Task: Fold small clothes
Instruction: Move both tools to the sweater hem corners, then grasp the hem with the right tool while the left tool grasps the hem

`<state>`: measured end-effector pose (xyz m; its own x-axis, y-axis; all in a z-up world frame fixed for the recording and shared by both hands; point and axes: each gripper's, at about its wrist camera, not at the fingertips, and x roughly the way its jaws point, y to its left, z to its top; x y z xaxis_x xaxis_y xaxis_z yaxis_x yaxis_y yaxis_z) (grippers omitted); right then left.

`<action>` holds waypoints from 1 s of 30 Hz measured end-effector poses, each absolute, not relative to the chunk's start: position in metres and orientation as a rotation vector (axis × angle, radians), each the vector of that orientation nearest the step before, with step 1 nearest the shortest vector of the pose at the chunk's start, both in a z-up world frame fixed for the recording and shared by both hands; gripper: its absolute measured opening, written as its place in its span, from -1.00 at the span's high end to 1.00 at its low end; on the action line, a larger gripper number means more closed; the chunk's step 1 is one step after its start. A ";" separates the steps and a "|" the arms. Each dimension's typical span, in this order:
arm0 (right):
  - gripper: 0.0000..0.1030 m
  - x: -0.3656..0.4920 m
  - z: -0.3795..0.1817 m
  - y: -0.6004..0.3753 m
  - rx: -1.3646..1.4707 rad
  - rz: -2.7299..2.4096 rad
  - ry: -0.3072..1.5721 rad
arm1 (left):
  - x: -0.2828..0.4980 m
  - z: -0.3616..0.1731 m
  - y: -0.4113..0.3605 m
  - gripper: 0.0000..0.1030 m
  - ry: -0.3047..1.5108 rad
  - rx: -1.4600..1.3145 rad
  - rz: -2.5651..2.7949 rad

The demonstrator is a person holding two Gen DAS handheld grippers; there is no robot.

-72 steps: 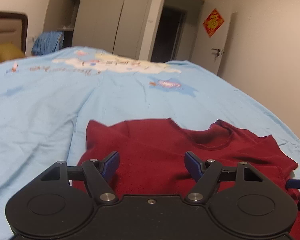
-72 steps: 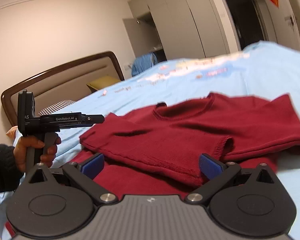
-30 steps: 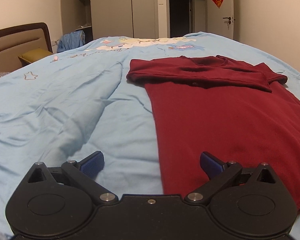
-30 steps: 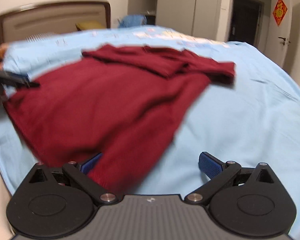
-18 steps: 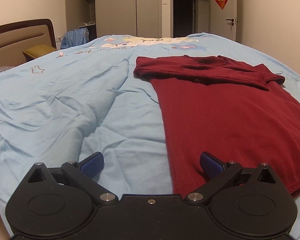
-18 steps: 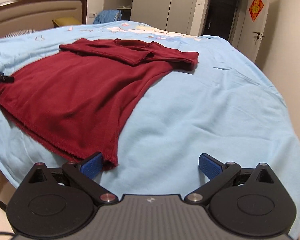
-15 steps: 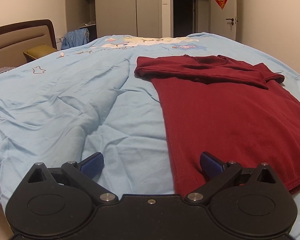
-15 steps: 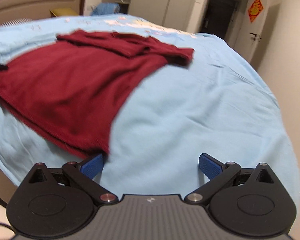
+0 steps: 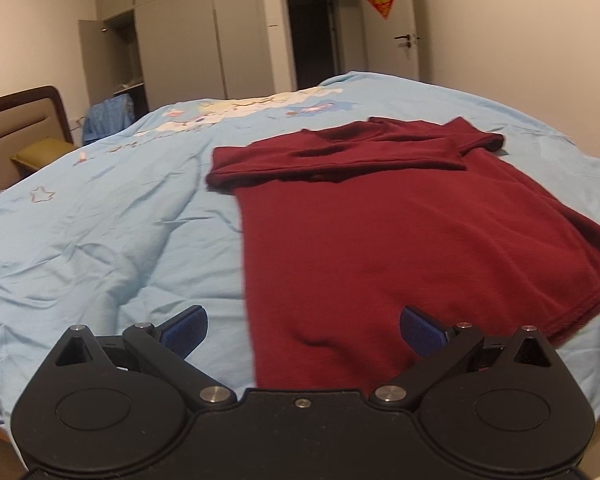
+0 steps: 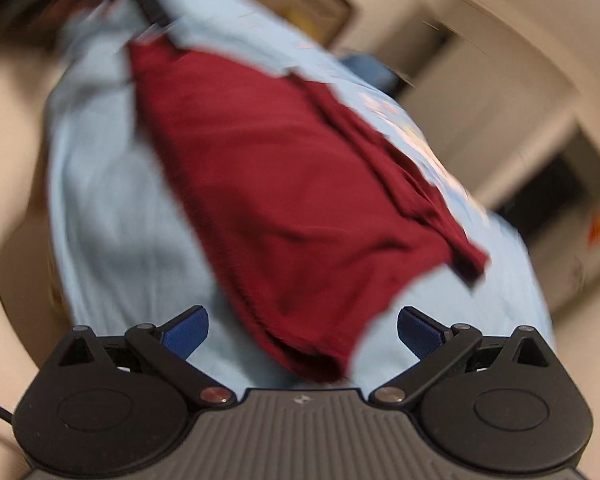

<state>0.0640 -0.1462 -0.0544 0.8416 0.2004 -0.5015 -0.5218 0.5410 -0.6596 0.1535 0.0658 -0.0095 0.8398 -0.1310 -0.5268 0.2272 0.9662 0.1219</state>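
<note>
Bedroom: pale blue bedsheet (image 9: 100, 216), wardrobe (image 9: 180, 40) and dark doorway (image 9: 312, 32) far behind.
Garment: I saw the dark red T-shirt (image 9: 380, 220) lying flat on the sheet, sleeves already folded across the chest at the far end, hem nearest me.
Left gripper (image 9: 303, 328): fingers wide apart, empty; I had pulled it back to the hem's left corner.
Right gripper (image 10: 302, 326): fingers apart, empty; it had swung round, blurred, over the hem's right corner.
Meaning: sleeve fold looked done; I judged the next step was pinching both hem corners to fold towards the collar.
</note>
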 end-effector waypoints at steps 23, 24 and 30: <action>0.88 0.061 0.006 -0.131 -0.744 0.374 0.204 | 0.115 -0.028 -0.002 -0.99 0.469 0.356 -0.421; 0.88 0.062 0.011 -0.131 -0.725 0.368 0.195 | 0.115 -0.031 -0.006 -0.99 0.466 0.372 -0.420; 0.88 0.061 0.037 -0.132 -0.678 0.337 0.139 | 0.125 -0.036 -0.010 -0.82 0.447 0.455 -0.292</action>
